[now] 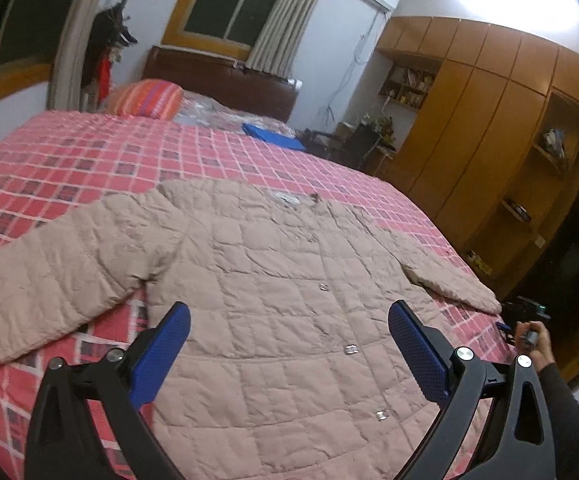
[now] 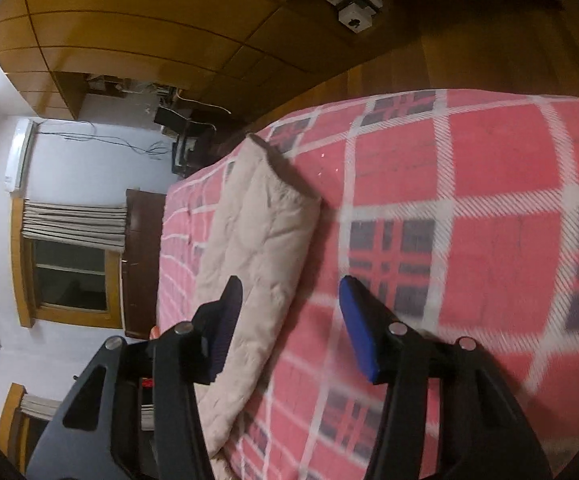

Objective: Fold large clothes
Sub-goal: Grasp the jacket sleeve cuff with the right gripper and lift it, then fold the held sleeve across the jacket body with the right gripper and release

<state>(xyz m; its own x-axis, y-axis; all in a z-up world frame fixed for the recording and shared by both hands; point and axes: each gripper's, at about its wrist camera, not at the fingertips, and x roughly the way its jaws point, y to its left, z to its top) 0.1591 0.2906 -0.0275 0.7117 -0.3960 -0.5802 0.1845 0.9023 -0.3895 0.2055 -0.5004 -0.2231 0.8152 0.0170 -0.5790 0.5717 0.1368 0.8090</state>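
**Now: jacket flat on bed, both claws spread**

Left wrist view: the left gripper [image 1: 289, 336] hangs above the jacket [image 1: 257, 280], jaws wide apart and empty. The jacket lies front up on the checked bedspread [image 1: 89, 152], sleeves out. Wardrobe shelves [image 1: 409, 88] hold small items, too blurred to name.

Right wrist view: the right gripper [image 2: 291, 320] is spread, holding nothing, one finger over the jacket's sleeve [image 2: 257, 232].

Beige quilted jacket [image 1: 273, 280], red plaid bedspread [image 1: 89, 160] — blue-padded claws
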